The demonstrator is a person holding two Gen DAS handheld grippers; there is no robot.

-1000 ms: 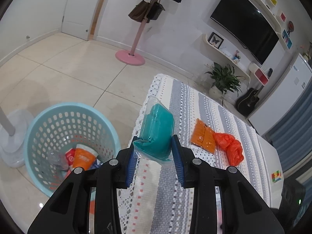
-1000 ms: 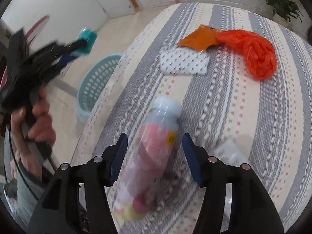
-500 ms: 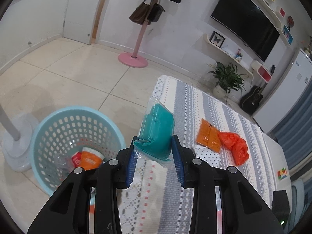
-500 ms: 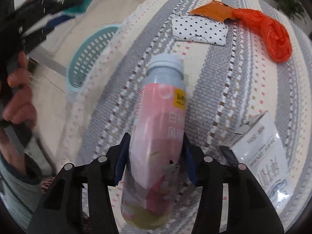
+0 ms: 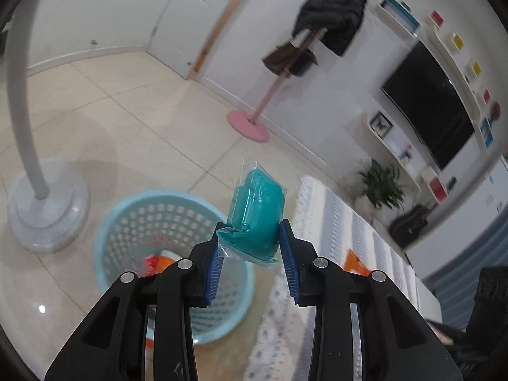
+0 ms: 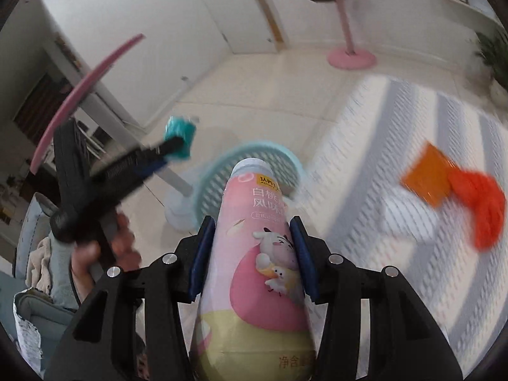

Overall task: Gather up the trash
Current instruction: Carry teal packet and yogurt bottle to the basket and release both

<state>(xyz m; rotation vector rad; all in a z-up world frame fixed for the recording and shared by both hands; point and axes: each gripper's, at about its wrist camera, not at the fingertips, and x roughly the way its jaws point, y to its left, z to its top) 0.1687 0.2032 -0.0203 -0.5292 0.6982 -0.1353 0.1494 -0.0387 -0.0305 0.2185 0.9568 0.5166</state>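
My left gripper [image 5: 252,255] is shut on a teal packet in clear wrap [image 5: 255,219] and holds it in the air near the light blue trash basket [image 5: 152,219], which holds some orange and red trash. My right gripper [image 6: 250,250] is shut on a pink drink bottle [image 6: 254,254], lifted off the table. The right wrist view also shows the left gripper [image 6: 158,158] with the teal packet [image 6: 179,135] left of the basket [image 6: 254,158]. An orange wrapper [image 6: 427,177] and an orange-red plastic bag [image 6: 482,209] lie on the striped tablecloth [image 6: 397,133].
A white fan stand [image 5: 44,203] is on the floor left of the basket. A pink coat stand [image 5: 254,120] with dark clothes is behind. A potted plant [image 5: 381,187], shelves and a TV [image 5: 428,111] line the wall at right.
My right gripper closed on the pink bottle and lifted it off the table toward the basket. My left gripper carried the teal packet leftward, off the table toward the basket.
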